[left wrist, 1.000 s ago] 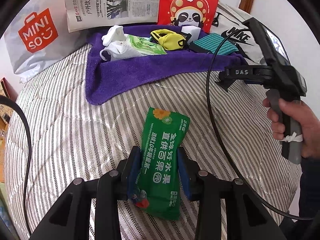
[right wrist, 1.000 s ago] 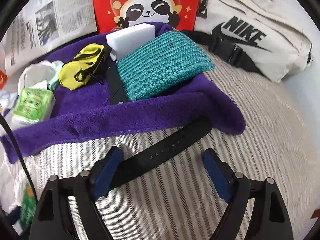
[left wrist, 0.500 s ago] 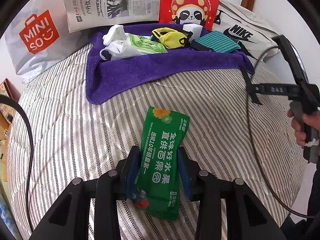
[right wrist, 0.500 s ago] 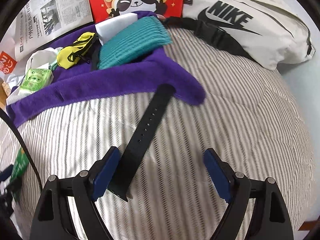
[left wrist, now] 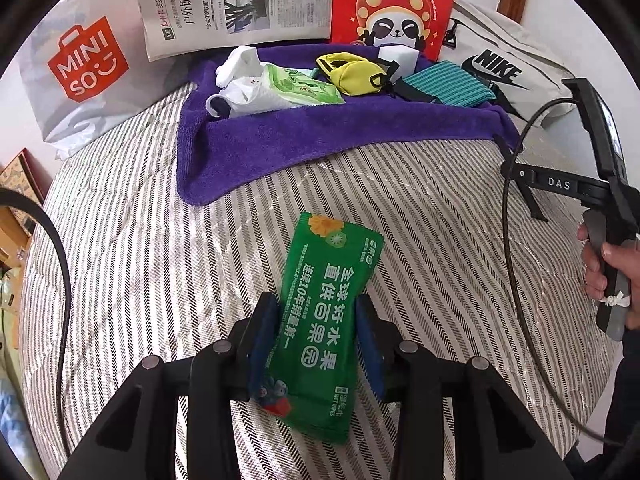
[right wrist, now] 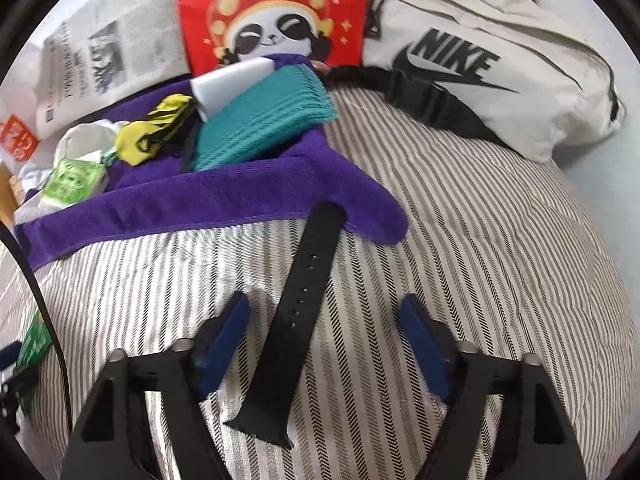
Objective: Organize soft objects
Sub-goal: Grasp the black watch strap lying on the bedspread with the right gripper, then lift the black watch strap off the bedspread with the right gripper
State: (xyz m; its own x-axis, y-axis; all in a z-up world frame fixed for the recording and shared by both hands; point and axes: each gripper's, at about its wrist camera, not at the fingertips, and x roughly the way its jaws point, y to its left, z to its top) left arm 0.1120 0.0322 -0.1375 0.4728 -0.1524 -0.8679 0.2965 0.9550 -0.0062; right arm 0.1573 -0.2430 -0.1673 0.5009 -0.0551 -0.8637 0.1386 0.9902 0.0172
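Left tongs [left wrist: 316, 336] clamp the soft green wet-wipes pack [left wrist: 325, 316]; right tongs [right wrist: 326, 344], apart, straddle the limp black rubber watch strap [right wrist: 296, 312] below the purple towel [right wrist: 224, 200], best pinched mid-length.

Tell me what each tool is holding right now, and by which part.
Left tool clamps the green wet-wipes pack by its long side edges. Right tool is open, holding nothing.

The wet-wipes pack [left wrist: 326, 320] is green with white lettering. The towel [left wrist: 280, 140] is purple, the pouch [left wrist: 354, 76] yellow, the ribbed cloth [right wrist: 260, 124] teal, the strap [right wrist: 296, 312] black. The bed cover [right wrist: 480, 280] has grey-and-white herringbone stripes.
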